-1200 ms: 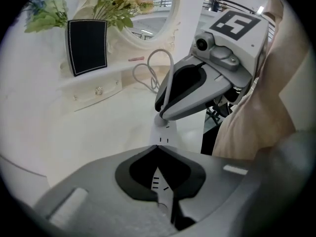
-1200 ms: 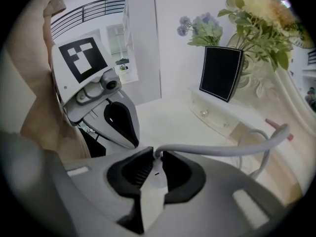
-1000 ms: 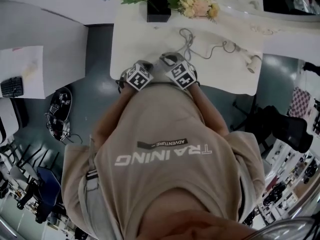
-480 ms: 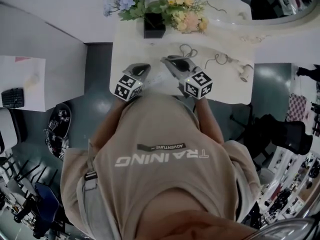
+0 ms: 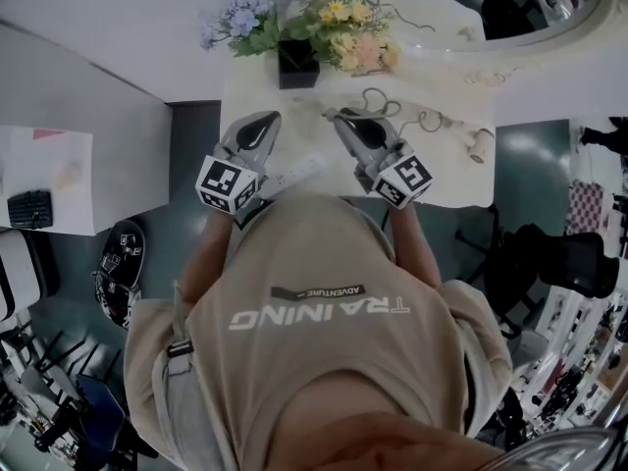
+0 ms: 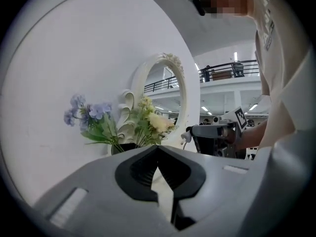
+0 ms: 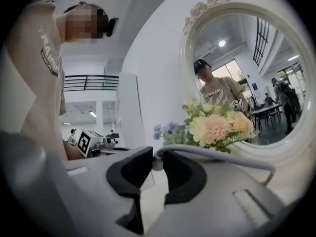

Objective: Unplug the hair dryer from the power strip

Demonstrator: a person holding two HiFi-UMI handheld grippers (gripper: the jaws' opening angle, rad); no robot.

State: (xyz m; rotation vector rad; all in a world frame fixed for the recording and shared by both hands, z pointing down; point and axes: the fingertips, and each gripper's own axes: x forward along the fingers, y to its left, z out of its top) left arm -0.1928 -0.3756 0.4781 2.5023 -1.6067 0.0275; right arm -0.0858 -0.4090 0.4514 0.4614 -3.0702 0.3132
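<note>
Cord (image 7: 212, 154) of the hair dryer (image 5: 481, 143) trails rightward from the right gripper (image 7: 157, 157), whose jaws clench its end. Below, the power strip (image 5: 294, 175) lies slantwise on the counter (image 5: 451, 180) between both grippers. The left gripper (image 6: 157, 148) has its jaws clenched on nothing.

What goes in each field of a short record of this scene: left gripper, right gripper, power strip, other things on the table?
left gripper: jaws together, nothing between them
right gripper: shut on the white end of the grey cable
power strip: lies on the white table, between the two grippers in the head view
other things: flowers in a black vase, white-framed mirror
</note>
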